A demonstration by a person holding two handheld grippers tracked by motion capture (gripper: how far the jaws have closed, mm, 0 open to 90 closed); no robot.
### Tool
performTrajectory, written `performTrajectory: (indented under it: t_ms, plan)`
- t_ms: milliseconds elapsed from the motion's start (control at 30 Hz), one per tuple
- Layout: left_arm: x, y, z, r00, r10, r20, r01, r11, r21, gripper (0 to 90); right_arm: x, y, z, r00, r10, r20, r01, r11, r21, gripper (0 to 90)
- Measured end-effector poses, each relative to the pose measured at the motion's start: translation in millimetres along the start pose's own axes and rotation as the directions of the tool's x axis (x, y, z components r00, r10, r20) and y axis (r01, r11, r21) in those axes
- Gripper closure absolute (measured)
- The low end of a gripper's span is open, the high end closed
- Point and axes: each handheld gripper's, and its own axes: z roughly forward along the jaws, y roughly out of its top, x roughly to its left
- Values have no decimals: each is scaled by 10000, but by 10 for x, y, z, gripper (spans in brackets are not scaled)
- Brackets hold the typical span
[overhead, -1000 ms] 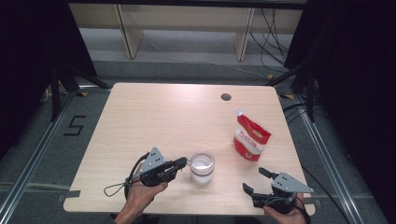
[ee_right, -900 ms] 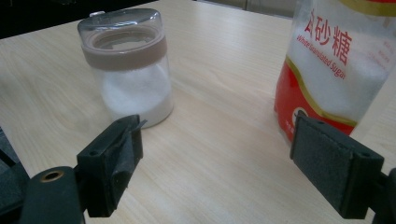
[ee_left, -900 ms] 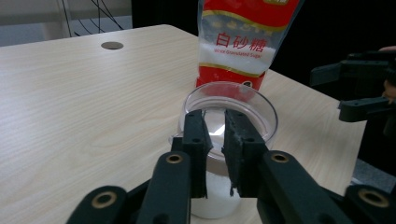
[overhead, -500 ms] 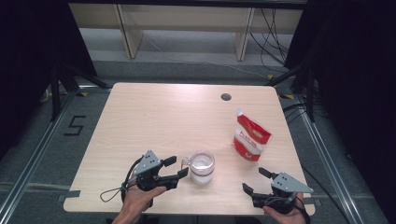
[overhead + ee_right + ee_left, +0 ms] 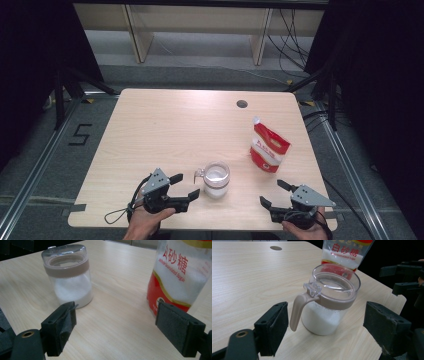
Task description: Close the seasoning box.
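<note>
From where I stand, the sugar jar (image 5: 217, 179) sits near the front edge of the table (image 5: 165, 125), between the two hands and closer to the left one, with the red and white sugar pouch (image 5: 269, 147) standing a little way behind it to the right. The left gripper (image 5: 184, 185) has just been opening its jaws and now holds them wide, with nothing pressed between them; in the left gripper view the jar's beige handle (image 5: 298, 311) points toward that gripper and lies in the gap, clear of both pads. The right gripper (image 5: 273, 192) rests near the front right corner, jaws also spread wide and empty, well apart from the jar. The jar looks to be clear hard plastic, though it could be glass, I can't tell from here, with a beige collar (image 5: 67, 268) and a transparent flip lid (image 5: 335, 280) that has a small clear tab above the handle. It is roughly half full of white sugar, so I'd expect it to be moderately heavy at the bottom and steady on the table. The smooth round wall would likely slip in flat pads; the handle or the collar seems the surer place to grip, and the tab is the spot for lifting the lid.
</note>
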Motion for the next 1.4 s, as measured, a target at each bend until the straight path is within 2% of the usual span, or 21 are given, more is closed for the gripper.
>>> performTrajectory:
  t_ms: [333, 433, 500, 633, 667, 700, 767, 800, 833, 867, 967, 1000, 1033, 1067, 1100, 1133, 1167, 1200, 1267, 1333, 1400]
  plan:
    - [-32, -103, -43, 9998, -95, -193, 98, 9998, 153, 163, 19, -5, -14, 9995, 308, 100, -309, 9995, 92, 175]
    - [-34, -137, -64, 10000, -60, -64, 61, 9999, 157, 160, 22, -5, -17, 9996, 278, 8, -278, 9995, 131, 173]
    - [-41, -156, -82, 9999, 95, -66, -93, 9997, 241, 158, 2, -10, -15, 10000, -58, 47, 58, 10000, -42, 171]
    - [-75, -202, -88, 10000, -71, -3, 71, 9997, 222, 157, 31, -27, -42, 9996, 278, 14, -278, 9996, 41, 160]
    - [-79, -212, -90, 10000, 1, 3, -1, 9996, 272, 157, 0, -29, -29, 9999, -127, 15, 128, 9998, -149, 158]
    - [-89, -223, -95, 10000, 5, -14, -5, 9995, 324, 157, 26, -38, -38, 9998, 204, -62, -204, 9998, -1, 157]
    - [-104, -245, -91, 10000, 57, 25, -57, 9995, 321, 157, 10, -46, -46, 9999, -84, -121, 85, 9999, 86, 155]
    - [-105, -257, -97, 9999, 153, 25, -154, 9990, 409, 157, 44, -52, -59, 9992, 383, -122, -380, 9989, 268, 155]
    - [-114, -271, -96, 9999, 162, -33, -160, 9990, 416, 157, 45, -58, -58, 9993, 363, -72, -361, 9990, 247, 155]
    - [-112, -284, -99, 9995, 302, -37, -300, 9984, 484, 157, 12, -60, -49, 10000, -78, -21, 78, 9999, 101, 155]
    - [-129, -340, -82, 9992, 325, -241, -308, 9973, 662, 157, 23, -79, -40, 9989, 373, -284, -367, 9991, 224, 155]
    - [-131, -363, -72, 9992, 316, -241, -298, 9970, 711, 157, 25, -84, -59, 9995, 270, -141, -264, 9988, 403, 155]
    - [-136, -381, -66, 9991, 380, -191, -363, 9959, 823, 157, 49, -92, -60, 9985, 536, -128, -529, 9976, 455, 155]
    - [-148, -406, -56, 9995, 281, -159, -265, 9953, 934, 157, 32, -97, -53, 9993, 329, -155, -322, 9985, 435, 155]
    - [-169, -427, -49, 9994, 262, -209, -240, 9946, 1011, 157, 46, -109, -56, 9989, 467, -93, -460, 9970, 629, 155]
    - [-177, -445, -46, 9992, 359, -170, -337, 9928, 1147, 157, 26, -115, -47, 9996, 254, -114, -248, 9982, 541, 155]
    - [-185, -456, -45, 9988, 452, -177, -427, 9916, 1224, 157, 46, -123, -58, 9989, 466, -69, -458, 9955, 835, 155]
    - [-191, -466, -40, 9989, 449, -151, -427, 9916, 1224, 157, 26, -129, -46, 9998, 174, -119, -165, 9973, 715, 155]
    - [-186, -465, -48, 9984, 541, -152, -515, 9891, 1379, 157, 26, -146, -53, 9996, 271, -108, -259, 9952, 946, 155]
    - [-199, -477, -32, 9987, 402, -313, -359, 9914, 1255, 157, 21, -150, -64, 9998, 100, -185, -81, 9947, 1028, 155]
    - [-184, -469, -36, 9986, 484, -201, -453, 9896, 1366, 157, 40, -162, -86, 9992, 395, -102, -381, 9930, 1120, 156]
